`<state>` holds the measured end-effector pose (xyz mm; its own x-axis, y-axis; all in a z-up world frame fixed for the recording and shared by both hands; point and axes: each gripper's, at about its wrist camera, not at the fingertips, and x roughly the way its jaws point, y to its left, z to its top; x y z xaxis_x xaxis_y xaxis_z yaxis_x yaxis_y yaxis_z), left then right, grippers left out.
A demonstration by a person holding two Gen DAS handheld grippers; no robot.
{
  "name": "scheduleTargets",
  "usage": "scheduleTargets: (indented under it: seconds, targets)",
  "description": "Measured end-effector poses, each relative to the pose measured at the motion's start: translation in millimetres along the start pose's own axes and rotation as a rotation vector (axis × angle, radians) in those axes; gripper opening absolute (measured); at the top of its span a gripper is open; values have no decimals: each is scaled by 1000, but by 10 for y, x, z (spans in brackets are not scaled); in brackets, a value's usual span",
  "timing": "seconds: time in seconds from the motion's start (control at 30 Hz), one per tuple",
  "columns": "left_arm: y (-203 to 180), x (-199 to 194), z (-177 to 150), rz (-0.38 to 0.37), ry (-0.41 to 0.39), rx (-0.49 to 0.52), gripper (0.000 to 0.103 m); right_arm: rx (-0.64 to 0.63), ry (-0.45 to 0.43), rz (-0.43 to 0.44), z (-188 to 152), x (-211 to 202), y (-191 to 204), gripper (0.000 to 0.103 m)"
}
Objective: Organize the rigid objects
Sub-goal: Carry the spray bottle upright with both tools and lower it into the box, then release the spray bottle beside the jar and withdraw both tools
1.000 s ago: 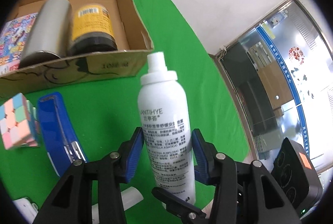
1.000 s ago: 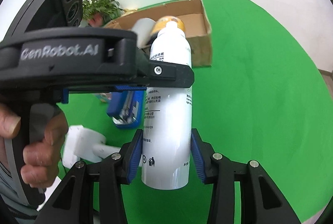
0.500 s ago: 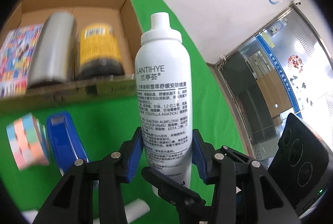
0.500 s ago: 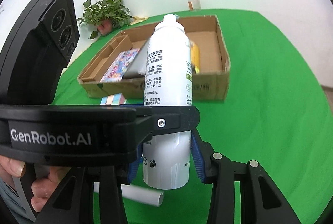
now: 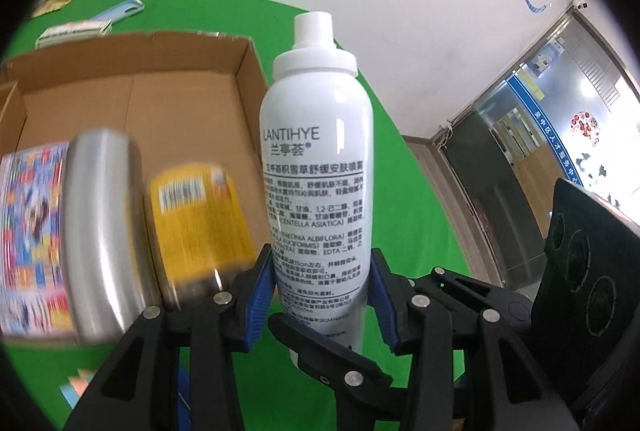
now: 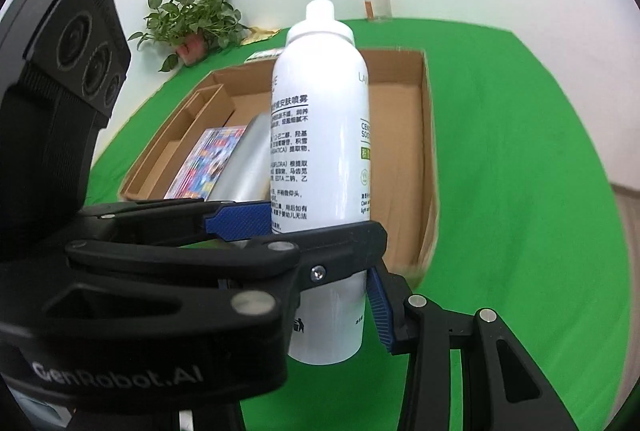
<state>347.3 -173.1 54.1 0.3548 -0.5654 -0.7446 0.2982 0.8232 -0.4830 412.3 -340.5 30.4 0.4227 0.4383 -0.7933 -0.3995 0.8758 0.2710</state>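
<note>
White LANTIHYE spray bottle (image 5: pixel 316 167) pinched upright by left gripper (image 5: pixel 322 295) and right gripper (image 6: pixel 332 307), right gripper's near finger hidden, cardboard box (image 6: pixel 426 135) contents blurred.

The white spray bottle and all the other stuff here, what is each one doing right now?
white spray bottle: upright, lifted off the green cloth, cap on
left gripper: shut on the bottle's lower body
right gripper: shut on the bottle near its base
cardboard box: open on top, part filled
steel cylinder: lying on its side in the box
yellow-labelled jar: lying beside the cylinder
colourful book: lying flat in the box
</note>
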Motion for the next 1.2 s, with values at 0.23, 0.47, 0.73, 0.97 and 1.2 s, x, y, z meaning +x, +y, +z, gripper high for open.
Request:
scheduleTargets:
  seconds: [0.23, 0.47, 0.73, 0.97, 1.2]
  targets:
    - [321, 403, 291, -45, 91, -60, 43, 16, 55, -24, 351, 267, -311, 41]
    - [420, 631, 216, -48, 146, -111, 44, 82, 100, -5, 253, 436, -557, 42]
    - [421, 610, 267, -31, 166, -102, 45, 109, 88, -51, 232, 568, -557, 42]
    - [365, 221, 69, 27, 81, -56, 45, 125, 104, -71, 200, 662, -528, 50]
    - [292, -432, -477, 212, -155, 87, 59, 31, -49, -148, 38, 126, -258, 49]
